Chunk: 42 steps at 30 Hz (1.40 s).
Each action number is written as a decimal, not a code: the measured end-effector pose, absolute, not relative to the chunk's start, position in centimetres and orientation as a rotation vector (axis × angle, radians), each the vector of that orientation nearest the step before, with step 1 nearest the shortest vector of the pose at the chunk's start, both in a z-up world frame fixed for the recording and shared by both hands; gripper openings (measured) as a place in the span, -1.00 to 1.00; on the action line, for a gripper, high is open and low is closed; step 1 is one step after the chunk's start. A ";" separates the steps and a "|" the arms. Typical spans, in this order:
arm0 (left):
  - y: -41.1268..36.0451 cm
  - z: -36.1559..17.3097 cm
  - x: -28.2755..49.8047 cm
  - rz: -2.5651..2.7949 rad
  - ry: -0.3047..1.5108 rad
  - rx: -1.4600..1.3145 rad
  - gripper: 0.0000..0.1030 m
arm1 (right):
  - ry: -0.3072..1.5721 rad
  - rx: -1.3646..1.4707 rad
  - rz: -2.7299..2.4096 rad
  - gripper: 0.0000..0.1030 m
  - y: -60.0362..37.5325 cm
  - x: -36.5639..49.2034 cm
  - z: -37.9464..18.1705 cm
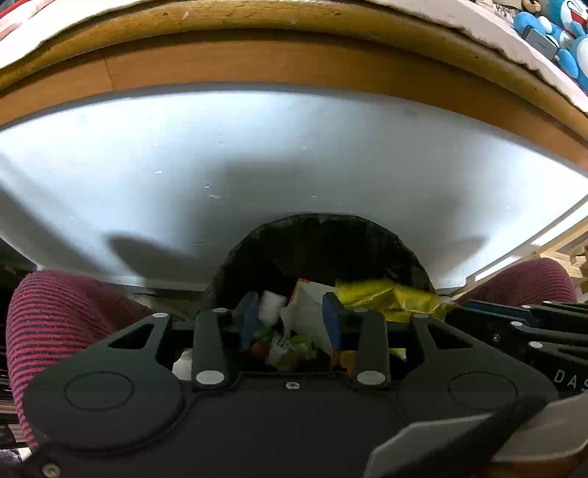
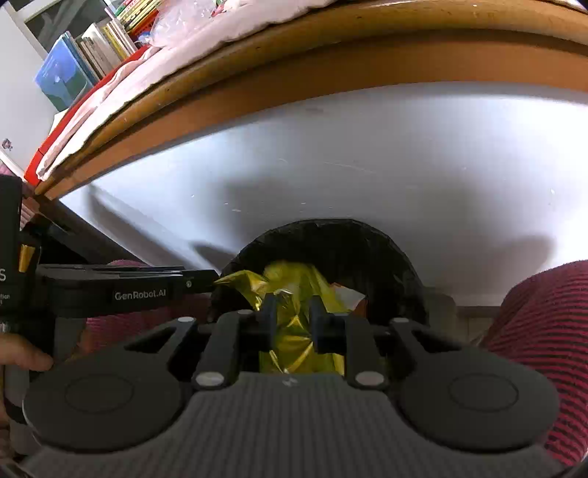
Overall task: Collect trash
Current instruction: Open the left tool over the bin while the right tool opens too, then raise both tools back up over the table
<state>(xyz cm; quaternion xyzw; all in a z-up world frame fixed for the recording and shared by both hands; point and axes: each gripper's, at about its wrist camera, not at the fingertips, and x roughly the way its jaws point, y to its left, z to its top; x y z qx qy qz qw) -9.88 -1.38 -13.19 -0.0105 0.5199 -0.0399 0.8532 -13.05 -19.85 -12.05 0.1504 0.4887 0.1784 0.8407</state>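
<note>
A bin with a black liner (image 1: pixel 319 242) stands on the floor against a white panel, holding several wrappers. My left gripper (image 1: pixel 291 320) hangs over it with its jaws apart. A white wad (image 1: pixel 272 305) and a white-and-orange wrapper (image 1: pixel 305 312) lie in the bin below the gap, and neither pad presses on them. A crumpled yellow foil wrapper (image 1: pixel 389 298) lies to the right. In the right wrist view the same bin (image 2: pixel 330 239) is ahead. My right gripper (image 2: pixel 294 320) has the yellow foil wrapper (image 2: pixel 294 342) filling the gap between its fingers.
A wooden table edge (image 1: pixel 257 59) overhangs the white panel (image 1: pixel 294 154) behind the bin. Knees in red striped trousers (image 1: pixel 55 323) (image 2: pixel 544 331) flank the bin on both sides. Books (image 2: pixel 92 47) and blue plush toys (image 1: pixel 562 33) sit on the table. A hand (image 2: pixel 22 353) is at the left edge.
</note>
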 end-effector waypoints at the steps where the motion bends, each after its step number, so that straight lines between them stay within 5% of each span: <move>1: -1.3 -13.2 -9.9 -0.085 1.096 -0.026 -0.23 | 1.032 0.317 0.376 -0.29 -19.8 -13.1 -12.0; 4: -1.3 -13.2 -10.0 -0.082 1.093 -0.026 -0.14 | 1.026 0.321 0.377 -0.06 -20.0 -13.2 -12.0; 20: -1.0 -10.4 -10.1 -0.076 1.029 -0.034 0.13 | 0.954 0.290 0.401 0.25 -20.9 -13.1 -9.6; 32: 0.7 1.2 -8.8 -0.095 0.685 -0.049 0.64 | 0.672 0.235 0.526 0.59 -22.4 -9.3 0.1; 42: 4.2 4.3 -1.5 0.078 0.483 -0.160 0.77 | 0.491 0.083 0.406 0.86 -21.4 -1.1 4.0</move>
